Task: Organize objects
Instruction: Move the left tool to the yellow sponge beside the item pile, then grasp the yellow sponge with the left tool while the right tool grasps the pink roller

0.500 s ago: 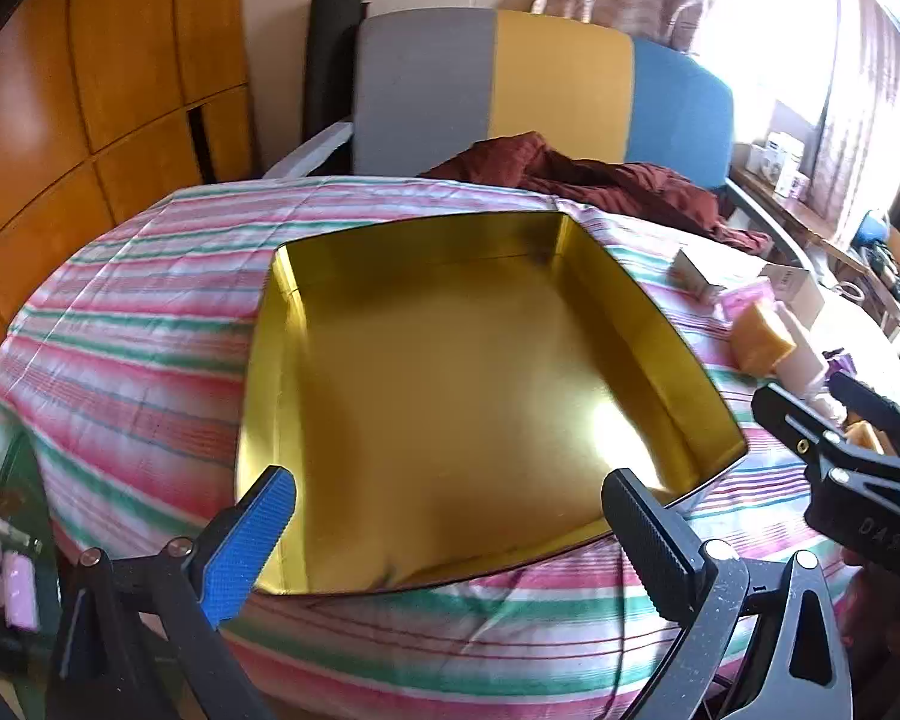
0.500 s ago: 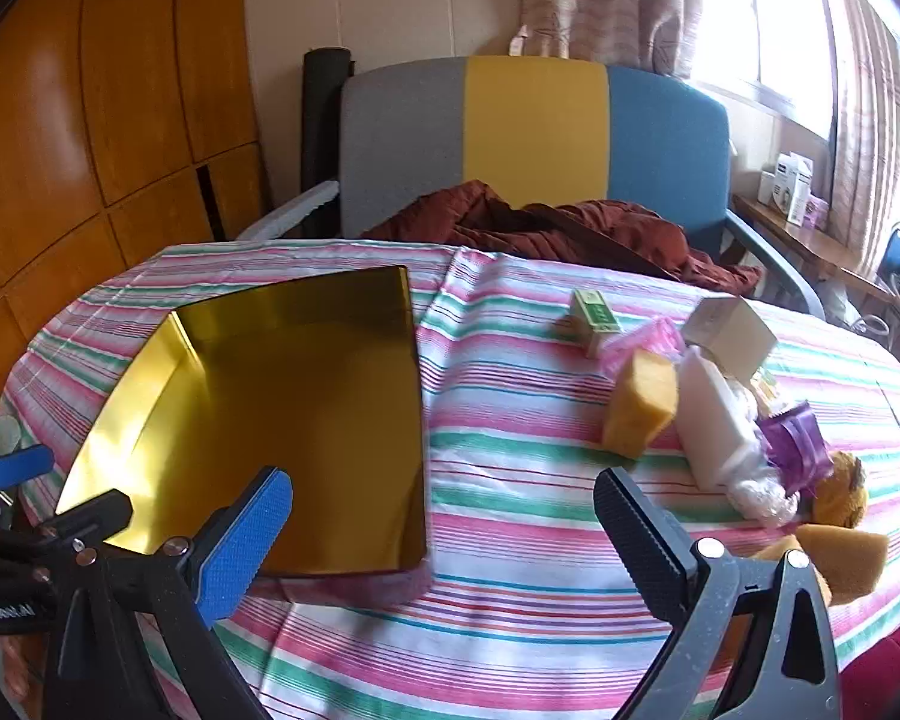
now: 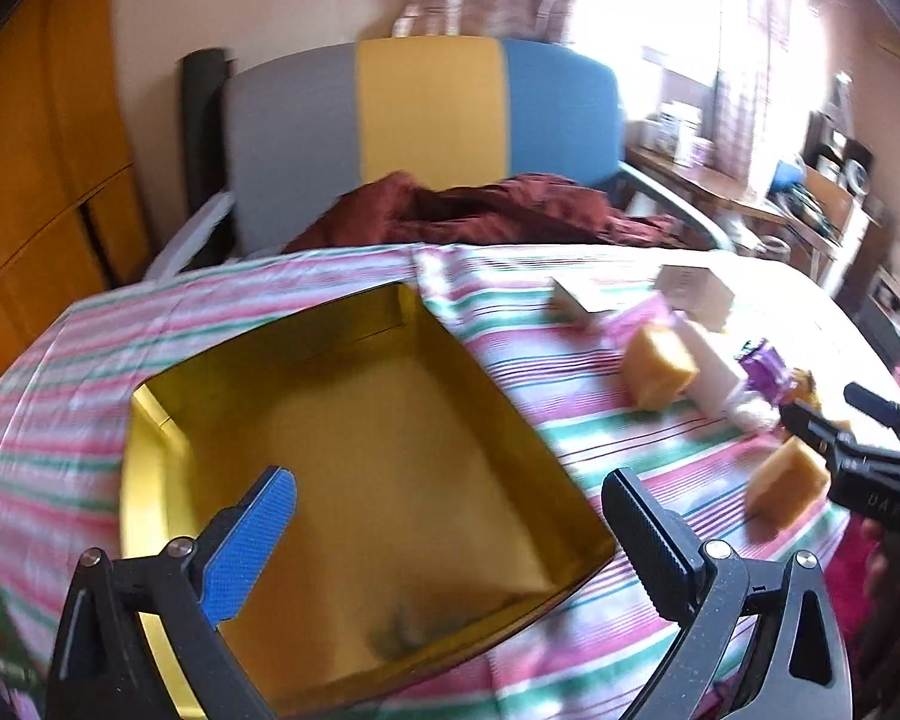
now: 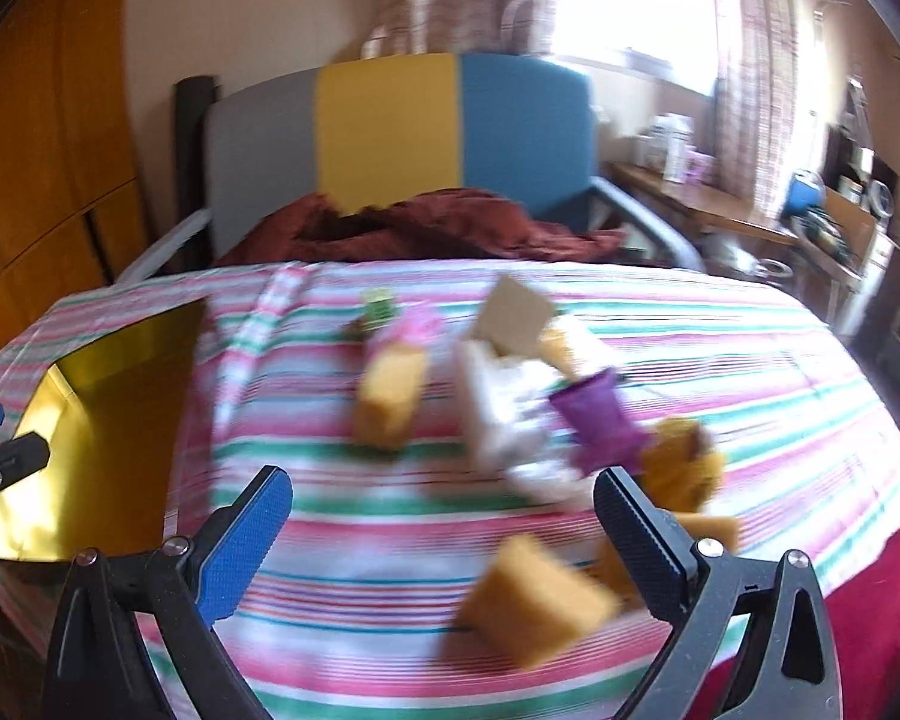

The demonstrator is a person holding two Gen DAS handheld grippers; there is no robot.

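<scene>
Right wrist view: right gripper (image 4: 444, 516) wide open, holding nothing, above yellow sponge (image 4: 534, 597); left gripper (image 3: 450, 516) likewise over gold tray (image 3: 150, 480)

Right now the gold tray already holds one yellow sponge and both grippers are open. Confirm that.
Wrong on the tray: the left wrist view shows the gold tray holding no sponge. The yellow sponge lies on the striped tablecloth. Left gripper and right gripper are open.

Black tool (image 4: 444, 519) frames — one blue pad, silver screws
</scene>
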